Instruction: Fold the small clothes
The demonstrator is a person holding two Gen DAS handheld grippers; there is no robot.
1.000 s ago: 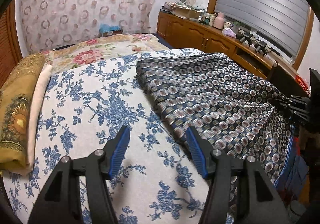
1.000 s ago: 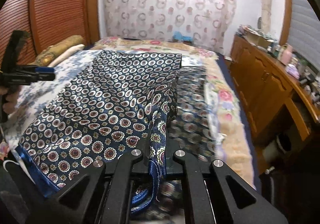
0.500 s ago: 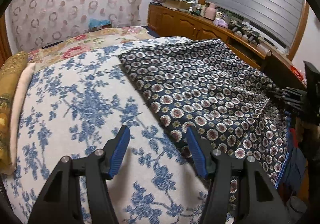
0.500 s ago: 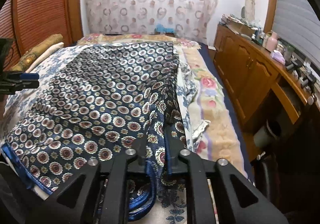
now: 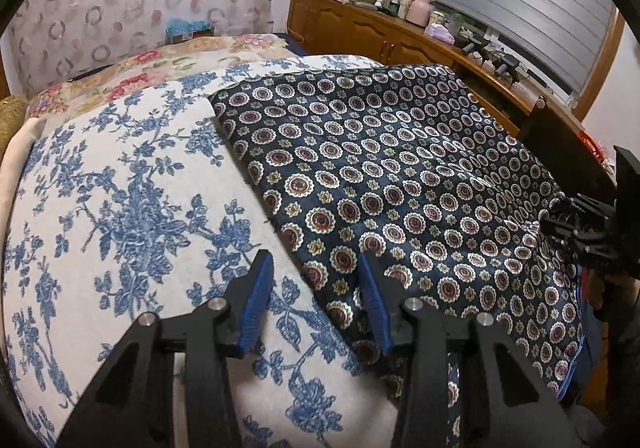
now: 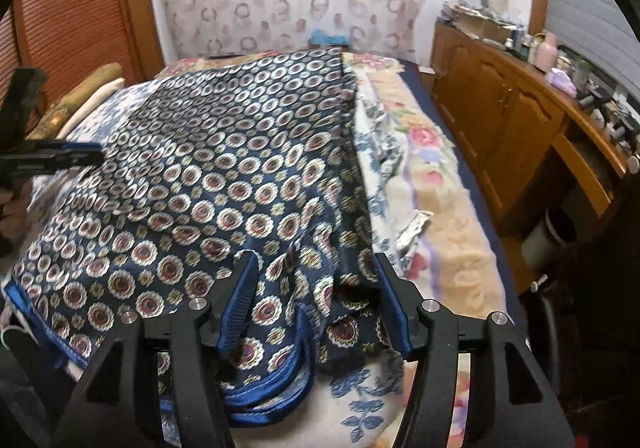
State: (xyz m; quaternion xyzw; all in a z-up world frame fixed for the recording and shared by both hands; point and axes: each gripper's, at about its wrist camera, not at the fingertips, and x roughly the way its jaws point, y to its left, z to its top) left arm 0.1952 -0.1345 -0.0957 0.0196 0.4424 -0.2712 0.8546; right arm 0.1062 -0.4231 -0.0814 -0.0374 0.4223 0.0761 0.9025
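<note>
A dark blue garment with a round medallion print (image 5: 400,183) lies spread on the bed's white and blue floral cover (image 5: 120,207). My left gripper (image 5: 316,280) is open just above the garment's near left edge, holding nothing. In the right wrist view the same garment (image 6: 224,175) has a bunched corner with a bright blue hem (image 6: 280,388) lying between the open fingers of my right gripper (image 6: 316,280). The other gripper shows at the right edge of the left wrist view (image 5: 588,232) and at the left edge of the right wrist view (image 6: 52,157).
A wooden sideboard (image 5: 400,35) with bottles and clutter runs along the bed's right side. Folded yellow and cream bedding (image 6: 84,95) lies at the left. A flowered blanket (image 6: 436,183) covers the bed's right edge. A curtain hangs behind the bed.
My right gripper has opened and let go of the garment corner it was shut on. The garment has settled flat. My left gripper has come closer to the garment's edge, still open.
</note>
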